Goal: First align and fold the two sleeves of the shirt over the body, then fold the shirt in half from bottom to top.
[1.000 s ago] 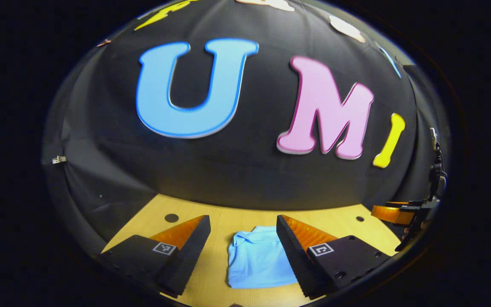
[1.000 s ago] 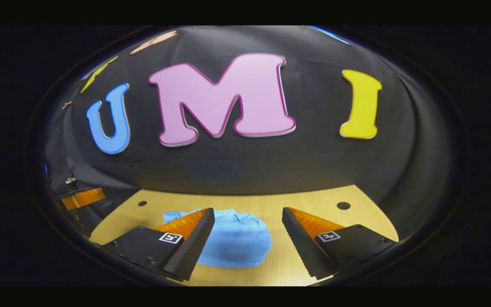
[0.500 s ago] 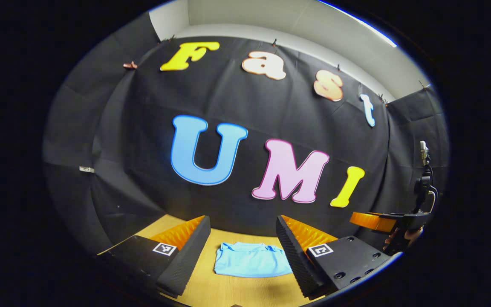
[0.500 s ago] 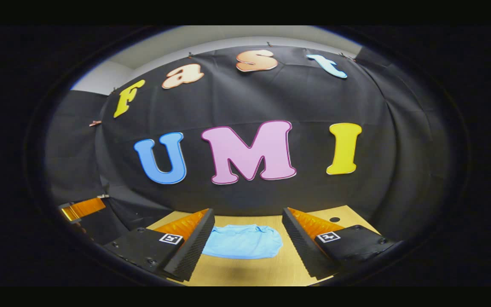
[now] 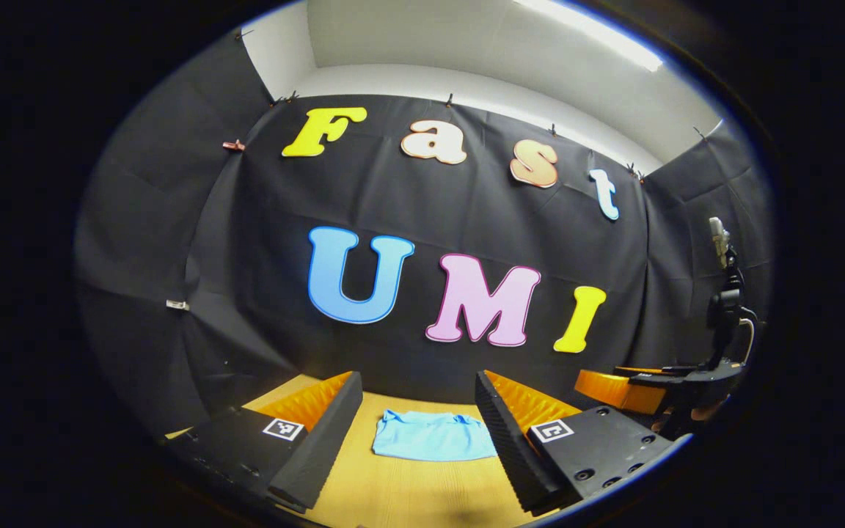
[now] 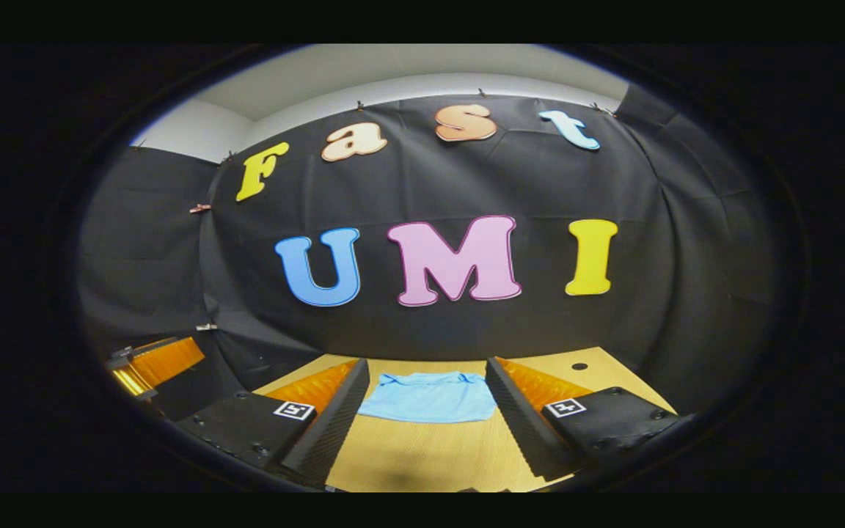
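A light blue shirt (image 5: 431,436) lies folded into a compact rectangle on the wooden table (image 5: 400,495); the right gripper view has the same shirt (image 6: 430,398) flat on the table (image 6: 430,455). My left gripper (image 5: 417,433) is open, held back from the shirt and above the table, nothing between its fingers. My right gripper (image 6: 426,411) is open too, well short of the shirt. The right gripper (image 5: 639,389) also appears at the right edge of the left gripper view, and the left gripper (image 6: 155,363) at the left edge of the right gripper view.
The black booth wall rises close behind the table's far edge. A round hole (image 6: 579,366) marks the tabletop at the back right. A stand with a small device (image 5: 723,293) is at the right in the left gripper view.
Both grippers have drawn back from the shirt and tilted up, so the shirt looks smaller and farther and more wall shows. The shirt lies still, folded.
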A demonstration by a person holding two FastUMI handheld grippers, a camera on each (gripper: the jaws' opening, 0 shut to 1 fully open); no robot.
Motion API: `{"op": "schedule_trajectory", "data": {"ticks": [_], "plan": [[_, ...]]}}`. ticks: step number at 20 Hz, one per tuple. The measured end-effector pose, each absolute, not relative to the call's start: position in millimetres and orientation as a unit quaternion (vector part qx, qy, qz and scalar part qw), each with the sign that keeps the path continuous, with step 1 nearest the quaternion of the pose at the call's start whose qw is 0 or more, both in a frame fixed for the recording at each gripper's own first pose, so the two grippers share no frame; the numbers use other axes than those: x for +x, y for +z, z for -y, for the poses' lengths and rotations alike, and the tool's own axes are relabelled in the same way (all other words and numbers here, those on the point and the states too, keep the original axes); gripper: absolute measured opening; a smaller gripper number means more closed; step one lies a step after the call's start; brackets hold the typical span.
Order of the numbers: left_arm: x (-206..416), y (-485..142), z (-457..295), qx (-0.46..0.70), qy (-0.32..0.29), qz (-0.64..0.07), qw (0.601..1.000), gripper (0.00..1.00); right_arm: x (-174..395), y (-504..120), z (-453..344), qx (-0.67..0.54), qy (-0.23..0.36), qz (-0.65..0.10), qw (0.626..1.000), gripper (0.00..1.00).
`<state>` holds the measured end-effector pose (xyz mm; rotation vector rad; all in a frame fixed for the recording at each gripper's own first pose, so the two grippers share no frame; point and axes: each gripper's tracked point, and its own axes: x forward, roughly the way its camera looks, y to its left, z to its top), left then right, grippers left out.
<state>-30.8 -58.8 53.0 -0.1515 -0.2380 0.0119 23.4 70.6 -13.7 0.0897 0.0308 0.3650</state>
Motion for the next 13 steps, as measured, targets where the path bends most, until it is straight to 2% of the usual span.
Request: {"op": "schedule_trajectory", "data": {"ticks": [5, 13], "plan": [[-44, 63, 61, -0.093, -0.007, 0.152, 0.984, 0.96, 11, -25, -79, 0.052, 0.179, -0.020, 0.982, 0.98], [-46, 51, 73, -0.073, -0.020, 0.131, 0.988, 0.96, 9, -31, -98, 0.043, 0.192, -0.020, 0.980, 0.98]]}}
